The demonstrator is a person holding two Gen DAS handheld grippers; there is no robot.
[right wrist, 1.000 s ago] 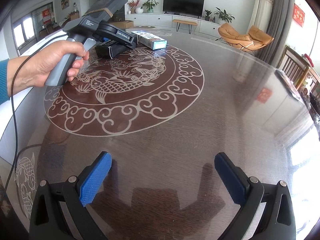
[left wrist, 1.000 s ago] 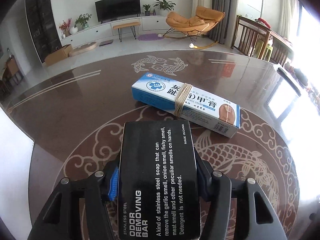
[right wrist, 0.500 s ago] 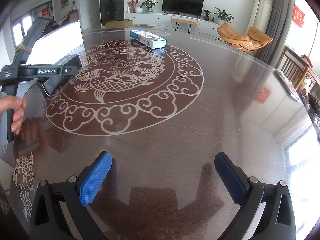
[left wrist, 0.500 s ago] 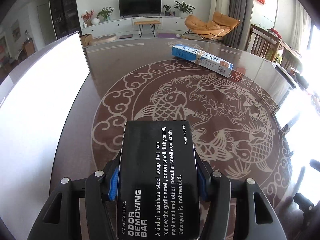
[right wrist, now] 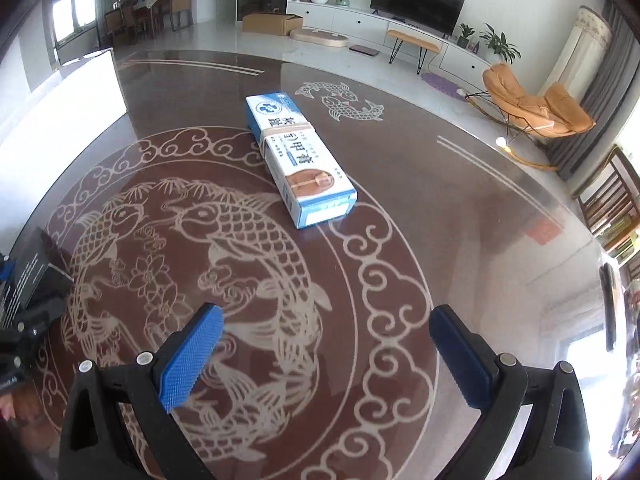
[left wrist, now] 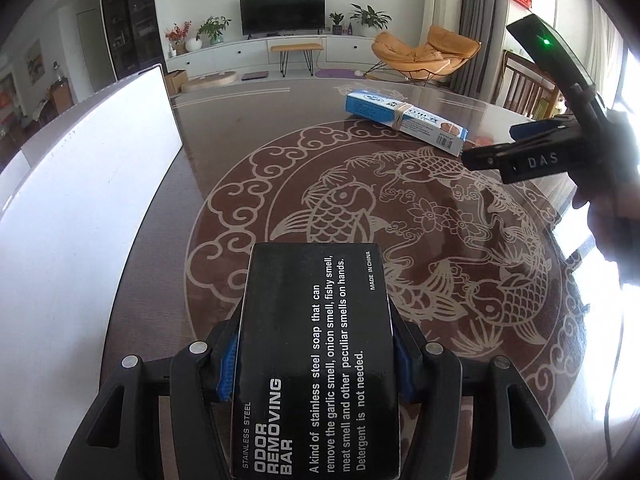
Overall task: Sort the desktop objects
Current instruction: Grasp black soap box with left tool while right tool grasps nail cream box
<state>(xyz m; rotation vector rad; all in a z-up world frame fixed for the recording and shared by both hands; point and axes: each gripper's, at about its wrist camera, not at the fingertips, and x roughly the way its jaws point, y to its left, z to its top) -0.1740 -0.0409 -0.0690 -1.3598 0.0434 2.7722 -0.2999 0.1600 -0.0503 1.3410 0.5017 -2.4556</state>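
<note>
A black carton marked "ODOR REMOVING BAR" (left wrist: 316, 360) is clamped between the blue pads of my left gripper (left wrist: 314, 344), held above the patterned table near its left side. The same carton shows at the left edge of the right wrist view (right wrist: 32, 276). A blue-and-white medicine box with a rubber band around it (right wrist: 300, 156) lies flat on the table, ahead of my right gripper (right wrist: 326, 356), whose jaws stand wide open and empty above the fish design. That box lies at the far right in the left wrist view (left wrist: 406, 122).
A large white flat-topped surface (left wrist: 80, 208) borders the table's left side, also seen in the right wrist view (right wrist: 60, 108). The dark glossy table (right wrist: 460, 208) carries a fish and cloud inlay. The right tool's black housing (left wrist: 552, 156) and a hand hang at the right. Wooden chairs stand beyond the right edge.
My right gripper has swung left across the table, so the blue-and-white box now lies close ahead of it. My left gripper first drew back from that box, then held still, gripping the black carton.
</note>
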